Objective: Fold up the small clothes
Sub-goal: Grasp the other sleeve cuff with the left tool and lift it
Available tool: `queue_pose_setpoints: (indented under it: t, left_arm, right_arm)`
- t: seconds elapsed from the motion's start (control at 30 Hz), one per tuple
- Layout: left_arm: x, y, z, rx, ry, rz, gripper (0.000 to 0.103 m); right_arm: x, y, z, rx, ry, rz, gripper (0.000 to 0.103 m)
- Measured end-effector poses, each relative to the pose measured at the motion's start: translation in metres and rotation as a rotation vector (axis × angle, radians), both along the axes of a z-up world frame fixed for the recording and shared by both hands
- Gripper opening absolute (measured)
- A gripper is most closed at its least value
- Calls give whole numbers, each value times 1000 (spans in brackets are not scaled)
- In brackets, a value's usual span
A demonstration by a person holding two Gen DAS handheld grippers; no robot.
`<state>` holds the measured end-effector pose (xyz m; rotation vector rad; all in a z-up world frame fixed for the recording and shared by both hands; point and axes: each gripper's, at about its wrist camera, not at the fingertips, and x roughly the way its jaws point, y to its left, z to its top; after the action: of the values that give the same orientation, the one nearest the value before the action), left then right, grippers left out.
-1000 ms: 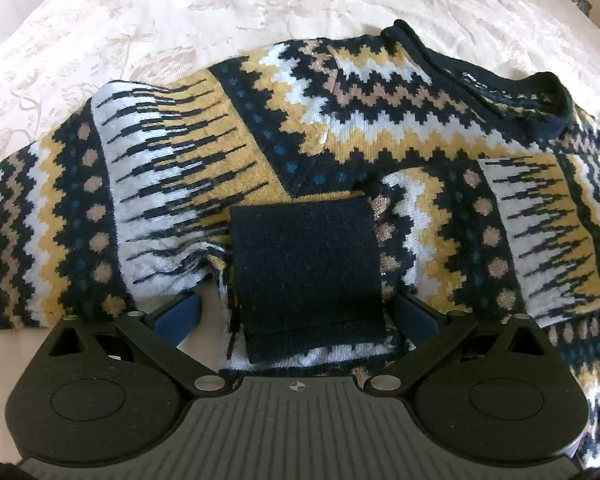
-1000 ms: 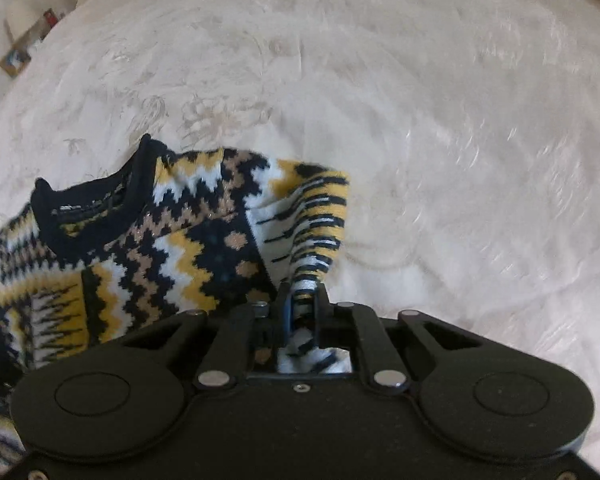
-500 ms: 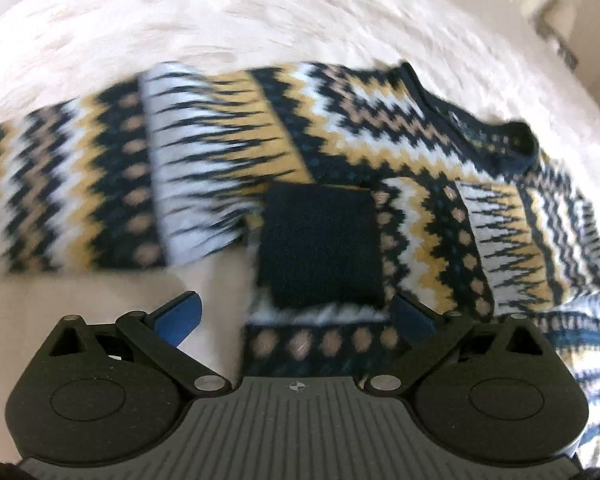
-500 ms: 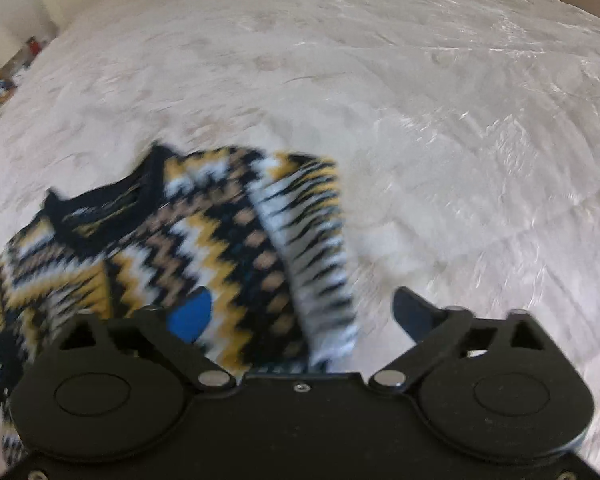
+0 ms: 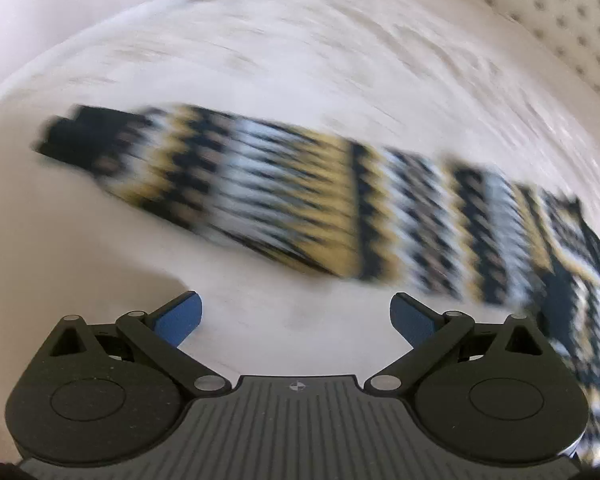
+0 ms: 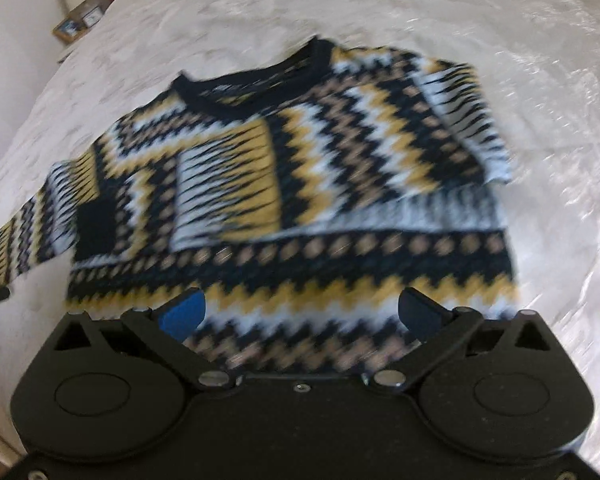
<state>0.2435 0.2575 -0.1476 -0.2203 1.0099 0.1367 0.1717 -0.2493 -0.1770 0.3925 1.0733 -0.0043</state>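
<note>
Nearest the right wrist camera, the right gripper [image 6: 302, 310] is held wide open and empty above the sweater's [image 6: 292, 200] hem, one sleeve judged already folded across the chest. The left gripper [image 5: 296, 316] is likewise spread, nothing between its jaws, over bare bedspread [image 5: 300, 60] beside the outstretched sleeve [image 5: 260, 188], presumably the next fold.

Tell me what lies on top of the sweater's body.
A folded sleeve lies across the sweater, its dark cuff near the left edge. The pattern beneath it is covered.
</note>
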Motion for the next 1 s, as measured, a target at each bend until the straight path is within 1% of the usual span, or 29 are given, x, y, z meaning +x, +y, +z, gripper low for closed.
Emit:
queue_pose_setpoints:
  t: [0.13,0.23,0.4,0.47,0.5,0.53,0.57,0.6,0.63,0.67,0.7,0.73,0.77,0.8,0.9,1.0]
  left_arm:
    - [14,45,9,8,-32,72,102]
    - [30,66,11,2,-46,100,102]
    - [57,82,2,-16,-36,129,102]
    - [61,89,-2,-45,-25,145,101]
    - [62,90,-4,-61,-12,158,99]
    - [62,91,-5,-66,-4,177,82]
    - [60,92,-4,-46,-1,207,70]
    - [62,94,-5,-31,3,231,52]
    - [62,95,-3,-45,4,245,43]
    - [61,97,-2,-75,0,247,38]
    - [60,97,1,-98,-8,251,26]
    - [58,98,4,-104,-23,255,14]
    - [57,96,7,-108,-39,253,10]
    - [54,94,13,-113,-59,242,9]
    - [49,78,31,-104,-107,204,8]
    - [41,50,55,-100,-158,157,8]
  right_arm:
    - [-5,24,6,13,-4,7,102]
    - [-5,37,13,21,-8,3,102]
    - [-7,55,20,23,-15,-7,102]
    - [-8,60,22,22,-12,-9,102]
    - [-9,62,23,22,-10,-8,102]
    - [-10,63,23,21,-9,-7,102]
    - [-11,65,23,20,-7,-6,102]
    - [-11,66,23,20,-6,-6,102]
    - [-12,66,23,22,-4,-7,102]
    - [-13,66,22,24,-2,-8,102]
    - [-13,66,21,26,2,-8,102]
    - [-13,66,20,28,6,-6,102]
    - [-13,66,19,30,10,-4,102]
    - [-13,65,18,35,12,-2,102]
    - [-12,63,16,49,8,11,102]
    - [-9,60,15,60,-2,36,102]
